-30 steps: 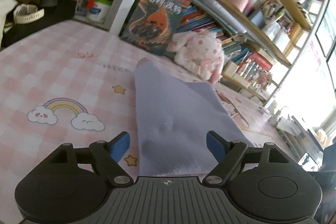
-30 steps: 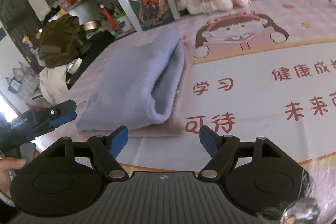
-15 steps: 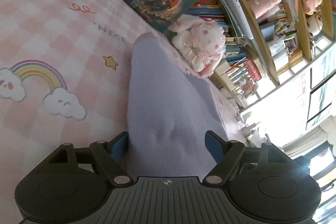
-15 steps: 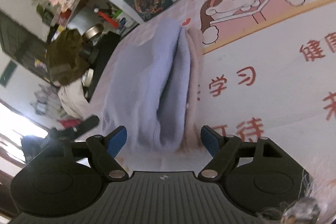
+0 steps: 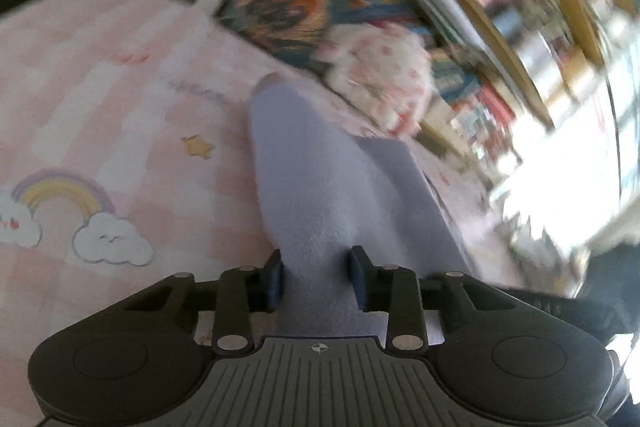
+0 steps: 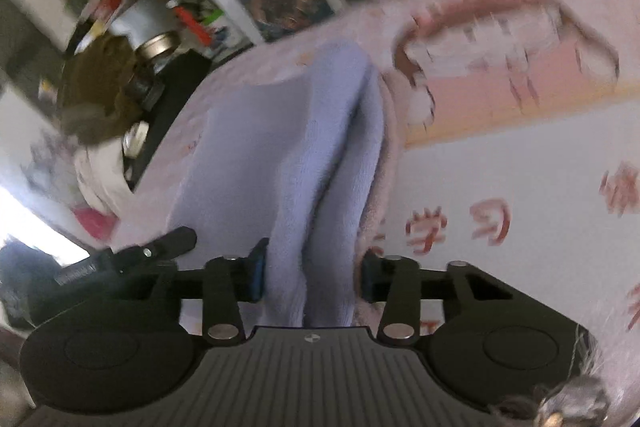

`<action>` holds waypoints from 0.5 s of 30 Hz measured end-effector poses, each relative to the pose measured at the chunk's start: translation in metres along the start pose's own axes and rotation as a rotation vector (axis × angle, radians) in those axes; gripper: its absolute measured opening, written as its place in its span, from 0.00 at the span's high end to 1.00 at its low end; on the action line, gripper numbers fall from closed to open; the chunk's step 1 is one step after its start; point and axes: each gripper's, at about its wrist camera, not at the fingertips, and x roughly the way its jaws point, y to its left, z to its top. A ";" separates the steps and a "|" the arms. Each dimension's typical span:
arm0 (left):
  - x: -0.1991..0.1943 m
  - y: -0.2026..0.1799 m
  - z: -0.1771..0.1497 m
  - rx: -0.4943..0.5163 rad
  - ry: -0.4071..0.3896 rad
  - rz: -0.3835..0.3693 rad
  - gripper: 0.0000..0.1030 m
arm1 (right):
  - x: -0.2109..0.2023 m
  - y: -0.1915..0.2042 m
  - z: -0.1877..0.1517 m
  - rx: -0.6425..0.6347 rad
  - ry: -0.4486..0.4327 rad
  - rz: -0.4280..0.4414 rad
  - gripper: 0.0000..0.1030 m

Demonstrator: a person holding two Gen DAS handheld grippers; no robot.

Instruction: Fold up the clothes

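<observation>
Biggest change: both grippers, wide apart w/ cloth lying loose between them 0.5 s ago, are now pinched onto the lavender fleece garment (image 5: 320,187). Left gripper (image 5: 318,277) clenches a bunched near corner; right gripper (image 6: 312,277) squeezes the thick doubled edge, incl. the pinkish under-layer. Both views are motion-blurred now, so the rigs are moving, prob. lifting.

Garment lies already doubled on the pink printed blanket (image 5: 100,87), fold opening visible in the right view, near end gathered up in both grips. Judgement: two-corner grab fits another fold or carrying the bundle off; can't tell which.

Writing: red Chinese characters (image 6: 456,223) on the blanket, looks like 学习, others too smeared. Book cover (image 5: 288,11) text unreadable in blur. Small lettering on the left rig's body in the right view, illegible.
</observation>
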 end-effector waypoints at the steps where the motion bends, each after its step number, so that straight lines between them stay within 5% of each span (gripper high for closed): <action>1: 0.000 -0.004 0.000 0.021 0.000 0.009 0.70 | -0.006 0.009 -0.003 -0.091 -0.017 -0.031 0.67; 4: -0.012 -0.025 -0.012 0.120 0.026 0.007 0.69 | -0.023 0.025 -0.021 -0.265 -0.015 -0.075 0.69; 7: -0.018 -0.019 -0.020 0.051 0.096 -0.068 0.68 | -0.041 0.018 -0.038 -0.275 0.021 -0.061 0.69; 10: -0.021 -0.003 -0.025 -0.047 0.158 -0.132 0.59 | -0.055 -0.007 -0.041 -0.133 0.071 -0.007 0.64; 15: -0.013 0.033 -0.023 -0.290 0.166 -0.200 0.37 | -0.056 -0.049 -0.038 0.188 0.138 0.072 0.29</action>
